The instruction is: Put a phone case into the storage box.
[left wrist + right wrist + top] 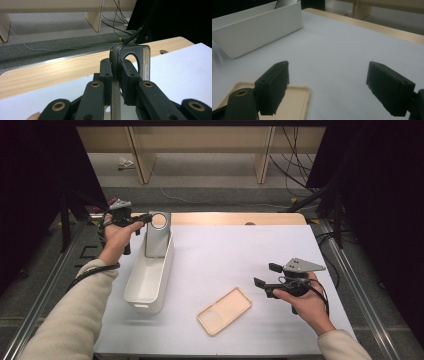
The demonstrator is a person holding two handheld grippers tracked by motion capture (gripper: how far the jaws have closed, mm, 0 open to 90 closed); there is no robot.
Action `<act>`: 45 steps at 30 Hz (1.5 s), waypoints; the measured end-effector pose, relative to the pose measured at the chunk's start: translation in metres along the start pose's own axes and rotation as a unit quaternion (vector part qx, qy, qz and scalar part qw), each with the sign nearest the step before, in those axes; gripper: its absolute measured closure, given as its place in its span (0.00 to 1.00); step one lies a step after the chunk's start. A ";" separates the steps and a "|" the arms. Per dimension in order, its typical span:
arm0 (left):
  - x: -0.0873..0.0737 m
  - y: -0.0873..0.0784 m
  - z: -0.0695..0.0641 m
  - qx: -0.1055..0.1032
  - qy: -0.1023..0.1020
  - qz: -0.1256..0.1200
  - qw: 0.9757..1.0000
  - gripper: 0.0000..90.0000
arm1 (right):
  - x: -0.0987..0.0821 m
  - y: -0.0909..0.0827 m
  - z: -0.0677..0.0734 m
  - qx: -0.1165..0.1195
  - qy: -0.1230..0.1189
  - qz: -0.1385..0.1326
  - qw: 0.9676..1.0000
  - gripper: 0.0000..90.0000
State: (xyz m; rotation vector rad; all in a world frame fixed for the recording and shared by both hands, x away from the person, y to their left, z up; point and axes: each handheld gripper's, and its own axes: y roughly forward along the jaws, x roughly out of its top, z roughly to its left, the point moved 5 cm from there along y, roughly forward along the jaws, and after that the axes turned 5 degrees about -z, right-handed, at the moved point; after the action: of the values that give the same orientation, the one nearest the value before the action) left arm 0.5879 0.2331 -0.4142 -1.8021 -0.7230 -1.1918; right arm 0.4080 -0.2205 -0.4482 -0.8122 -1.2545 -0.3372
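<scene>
Beige case (pixel 294 100) beneath right fingers (pixel 274 87)

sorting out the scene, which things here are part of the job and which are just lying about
In the job:
grey phone case, clamped in the left gripper over the white bin
beige phone case
right gripper, jaws open

Lying about:
cables on the floor

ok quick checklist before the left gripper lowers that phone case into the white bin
1. Left gripper shut on the grey phone case: ok.
2. Case upright over the white bin, at its far end: ok.
3. Lower edge of the case inside the bin walls: cannot tell.
4. Space left inside the bin: ok.
5. Right gripper open, apart from the bin: ok.
6. Beige phone case flat on the table, near the right gripper: ok.
</scene>
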 end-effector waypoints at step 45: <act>-0.004 -0.040 -0.009 0.066 0.022 0.025 0.997 0.19 | -0.004 0.005 0.001 0.000 -0.001 0.017 1.000 0.21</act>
State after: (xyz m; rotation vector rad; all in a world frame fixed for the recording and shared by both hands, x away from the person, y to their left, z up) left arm 0.5498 0.2441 -0.4030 -1.6704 -0.7119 -1.1207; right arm 0.4090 -0.2168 -0.4536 -0.8332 -1.2417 -0.3075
